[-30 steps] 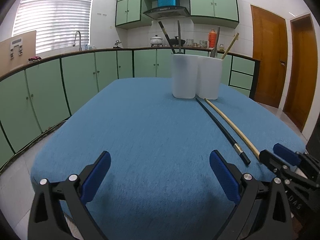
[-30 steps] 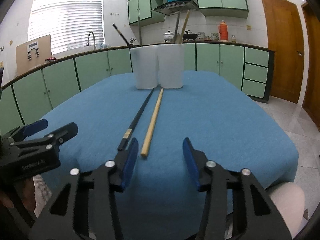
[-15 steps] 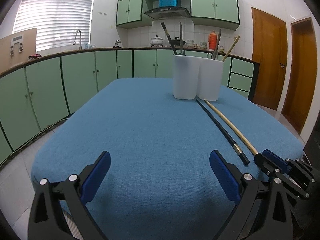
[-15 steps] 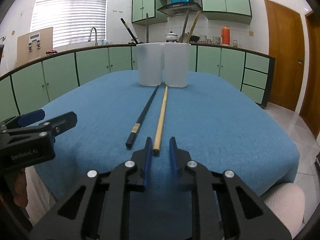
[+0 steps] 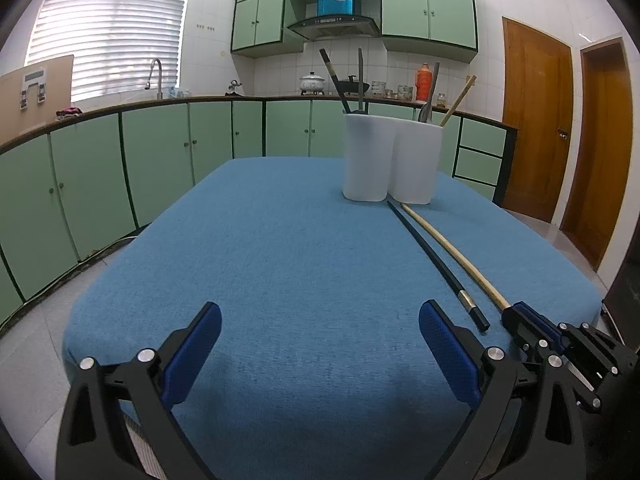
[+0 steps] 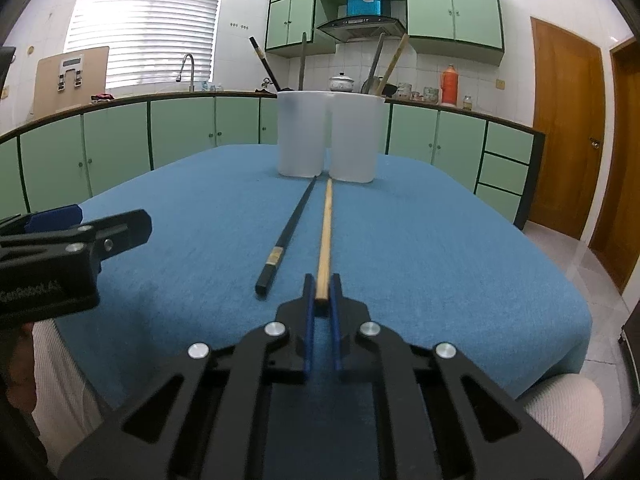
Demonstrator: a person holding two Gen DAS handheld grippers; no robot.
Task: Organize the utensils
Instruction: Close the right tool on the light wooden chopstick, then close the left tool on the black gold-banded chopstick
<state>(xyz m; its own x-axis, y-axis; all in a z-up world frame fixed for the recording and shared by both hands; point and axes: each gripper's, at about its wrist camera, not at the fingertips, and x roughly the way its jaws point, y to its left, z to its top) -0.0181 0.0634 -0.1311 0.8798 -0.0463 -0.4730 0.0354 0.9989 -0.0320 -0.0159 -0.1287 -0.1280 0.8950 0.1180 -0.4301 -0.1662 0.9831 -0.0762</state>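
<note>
A wooden chopstick (image 6: 325,232) and a black chopstick (image 6: 290,230) lie side by side on the blue tablecloth (image 6: 200,216), pointing at two white holders (image 6: 326,136) with utensils standing in them. My right gripper (image 6: 321,292) is shut on the near end of the wooden chopstick, which still lies on the cloth. In the left wrist view both chopsticks (image 5: 452,252) lie to the right, and the right gripper (image 5: 524,318) shows at the wooden one's end. My left gripper (image 5: 320,344) is open and empty over the near table edge.
The holders (image 5: 392,160) stand at the table's far side. Green kitchen cabinets (image 5: 120,160) run along the left and back walls. Wooden doors (image 5: 536,120) are at the right. The table's near edge drops to a tiled floor (image 5: 36,344).
My right gripper has moved forward and closed from open onto the near end of the wooden chopstick. The left gripper has stayed open and almost still.
</note>
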